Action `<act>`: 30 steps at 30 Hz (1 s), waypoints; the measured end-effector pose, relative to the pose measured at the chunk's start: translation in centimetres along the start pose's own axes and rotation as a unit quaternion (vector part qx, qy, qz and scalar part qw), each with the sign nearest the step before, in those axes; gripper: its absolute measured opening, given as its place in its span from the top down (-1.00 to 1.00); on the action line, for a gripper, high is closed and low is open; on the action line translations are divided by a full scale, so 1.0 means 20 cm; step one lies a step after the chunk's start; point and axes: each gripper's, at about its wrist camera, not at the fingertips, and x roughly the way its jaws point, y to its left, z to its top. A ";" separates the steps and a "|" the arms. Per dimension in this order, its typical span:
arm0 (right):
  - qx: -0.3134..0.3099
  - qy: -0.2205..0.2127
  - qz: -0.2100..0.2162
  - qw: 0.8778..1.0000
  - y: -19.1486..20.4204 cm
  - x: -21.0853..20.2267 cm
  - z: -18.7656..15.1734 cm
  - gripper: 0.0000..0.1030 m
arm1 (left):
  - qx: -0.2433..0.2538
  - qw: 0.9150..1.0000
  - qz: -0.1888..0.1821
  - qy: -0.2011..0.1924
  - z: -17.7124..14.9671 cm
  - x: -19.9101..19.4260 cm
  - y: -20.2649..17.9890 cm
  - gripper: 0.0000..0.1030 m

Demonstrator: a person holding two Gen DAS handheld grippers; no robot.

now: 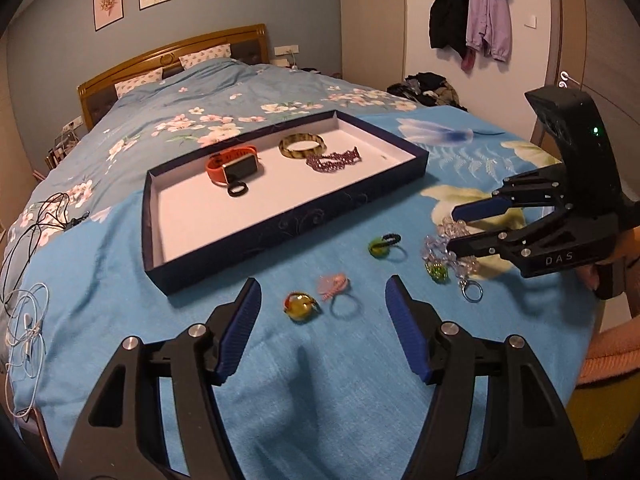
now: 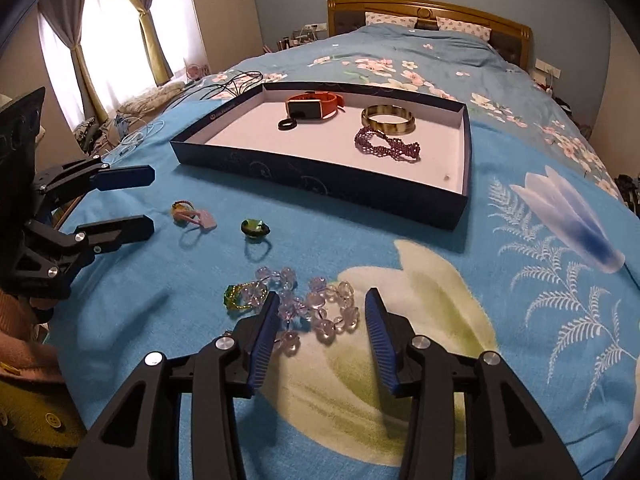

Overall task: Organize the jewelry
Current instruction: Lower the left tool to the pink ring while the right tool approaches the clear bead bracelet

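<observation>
Right gripper, jaws spread and pinching nothing, hangs over the clear bead bracelet on the bed; left gripper, also spread, brackets two rings. Tray beyond already holds watch, bangle and necklace. Advisable: lower around the bead cluster's middle, close gently, lift clear before carrying trayward.

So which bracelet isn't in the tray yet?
The clear, pale purple bead bracelet, lying on the blue bedspread between the right gripper's open fingers. The striped bangle and dark purple beaded one already sit in the tray.
</observation>
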 end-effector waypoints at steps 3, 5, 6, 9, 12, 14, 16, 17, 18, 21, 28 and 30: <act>0.003 -0.001 -0.002 1.000 0.00 0.00 0.00 0.29 | 0.000 1.000 -0.001 0.001 0.00 0.01 0.01 -0.24; 0.005 -0.001 -0.001 1.000 -0.01 0.00 0.00 0.30 | 0.006 1.000 -0.001 0.002 0.02 0.02 0.00 -0.23; 0.006 -0.001 -0.001 1.000 -0.01 0.00 0.00 0.32 | 0.009 1.000 0.000 0.004 0.02 0.03 0.00 -0.23; 0.006 -0.001 -0.006 1.000 -0.01 -0.01 -0.01 0.49 | 0.019 1.000 -0.001 0.006 0.05 0.06 -0.01 -0.20; 0.013 -0.001 -0.002 1.000 -0.04 -0.02 -0.01 0.60 | 0.026 1.000 -0.001 0.010 0.06 0.09 -0.02 -0.18; 0.016 -0.002 -0.001 1.000 -0.04 -0.02 -0.01 0.61 | 0.027 1.000 -0.004 0.011 0.07 0.10 -0.02 -0.16; 0.013 -0.003 -0.004 1.000 -0.04 -0.03 -0.01 0.61 | 0.028 1.000 -0.006 0.010 0.08 0.10 -0.02 -0.16; 0.012 -0.004 -0.004 1.000 -0.03 -0.03 -0.01 0.61 | 0.028 1.000 -0.008 0.009 0.08 0.10 -0.02 -0.16; 0.012 -0.004 -0.004 1.000 -0.03 -0.03 -0.01 0.61 | 0.028 1.000 -0.011 0.008 0.08 0.10 -0.02 -0.16; 0.015 -0.007 -0.001 1.000 -0.04 -0.03 -0.01 0.61 | 0.024 1.000 -0.014 0.010 0.08 0.10 -0.01 -0.12; 0.024 -0.019 -0.005 1.000 -0.06 -0.07 -0.01 0.62 | 0.022 0.999 -0.020 0.016 0.08 0.13 -0.01 0.02; 0.028 -0.022 -0.005 0.999 -0.07 -0.07 -0.01 0.62 | 0.032 0.999 -0.020 0.017 0.09 0.14 -0.02 0.05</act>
